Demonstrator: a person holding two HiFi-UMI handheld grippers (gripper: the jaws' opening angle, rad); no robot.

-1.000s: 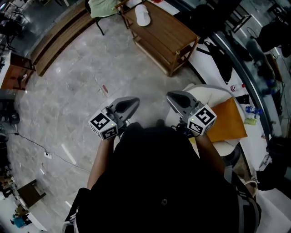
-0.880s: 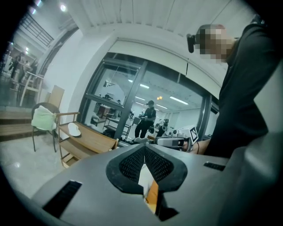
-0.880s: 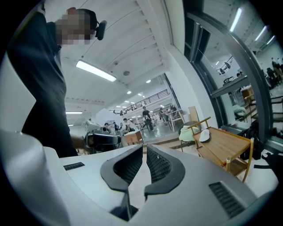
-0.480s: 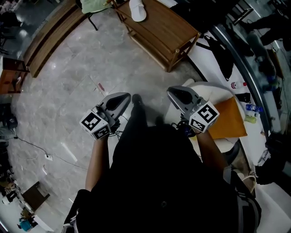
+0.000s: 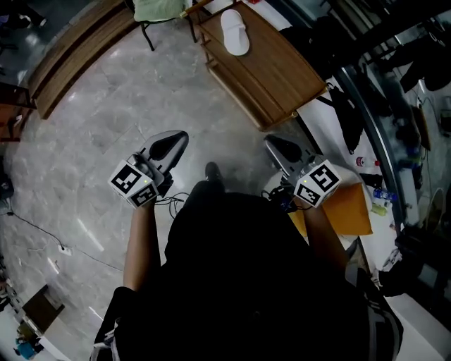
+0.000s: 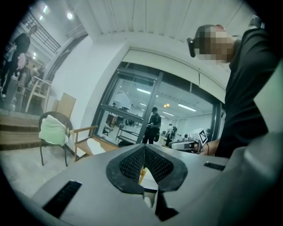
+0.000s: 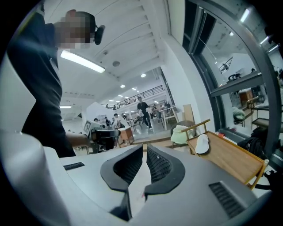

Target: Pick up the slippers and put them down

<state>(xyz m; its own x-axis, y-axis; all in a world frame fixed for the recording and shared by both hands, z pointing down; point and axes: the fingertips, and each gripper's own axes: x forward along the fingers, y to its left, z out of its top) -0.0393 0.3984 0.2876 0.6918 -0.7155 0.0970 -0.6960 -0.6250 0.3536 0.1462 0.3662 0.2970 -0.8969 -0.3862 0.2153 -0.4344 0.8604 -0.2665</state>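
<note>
One white slipper (image 5: 235, 32) lies on the low wooden table (image 5: 282, 77) at the top of the head view, a good way ahead of both grippers. It also shows in the right gripper view as the slipper (image 7: 202, 144) on the table (image 7: 234, 161), and small as the slipper (image 6: 94, 145) in the left gripper view. My left gripper (image 5: 175, 143) is held out over the grey floor, shut and empty. My right gripper (image 5: 275, 147) is level with it near the table's corner, also shut with nothing in it. No second slipper is in view.
A chair with a green cushion (image 5: 158, 8) stands left of the table, with a long wooden bench (image 5: 70, 56) further left. An orange cushion (image 5: 349, 208) and bottles (image 5: 363, 161) lie at the right. A cable (image 5: 42, 233) runs over the floor. People stand behind the glass wall (image 6: 154, 126).
The table and slipper have come nearer in the head view. Both grippers have moved forward with the person, the left one drifting left. Neither has opened.
</note>
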